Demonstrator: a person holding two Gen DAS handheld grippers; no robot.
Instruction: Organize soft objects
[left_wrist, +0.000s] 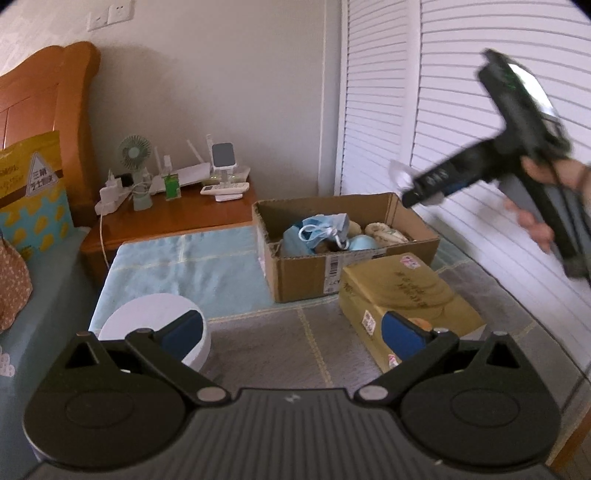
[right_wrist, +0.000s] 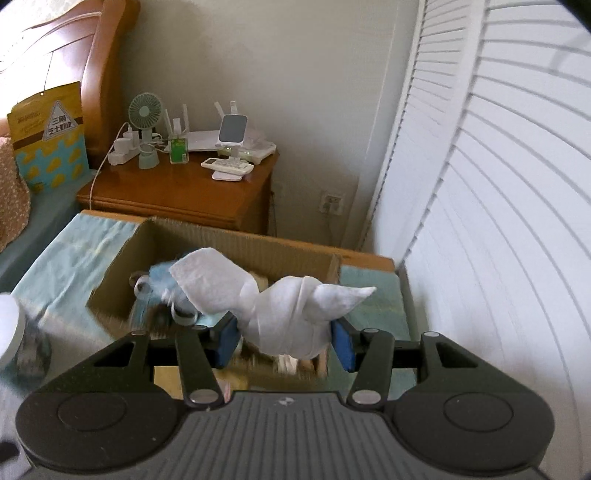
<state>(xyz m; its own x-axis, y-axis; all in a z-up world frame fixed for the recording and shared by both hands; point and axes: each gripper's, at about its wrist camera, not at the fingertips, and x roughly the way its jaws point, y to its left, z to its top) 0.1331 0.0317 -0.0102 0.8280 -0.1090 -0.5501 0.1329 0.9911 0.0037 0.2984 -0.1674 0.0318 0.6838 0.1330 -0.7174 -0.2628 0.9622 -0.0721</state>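
Left wrist view: the left gripper (left_wrist: 295, 334) hangs with its jaws spread and nothing between them. The landmark is the open cardboard box (left_wrist: 295, 273); a white round container (left_wrist: 147, 317) sits well left of it, a yellow carton (left_wrist: 406, 299) just in front. Inside lie a blue face mask (left_wrist: 325, 227) and other soft items.

Right wrist view: the right gripper (right_wrist: 284, 341) pinches a white crumpled tissue (right_wrist: 280, 306) above the cardboard box (right_wrist: 122, 266); the nightstand (right_wrist: 181, 192) stands behind the box.
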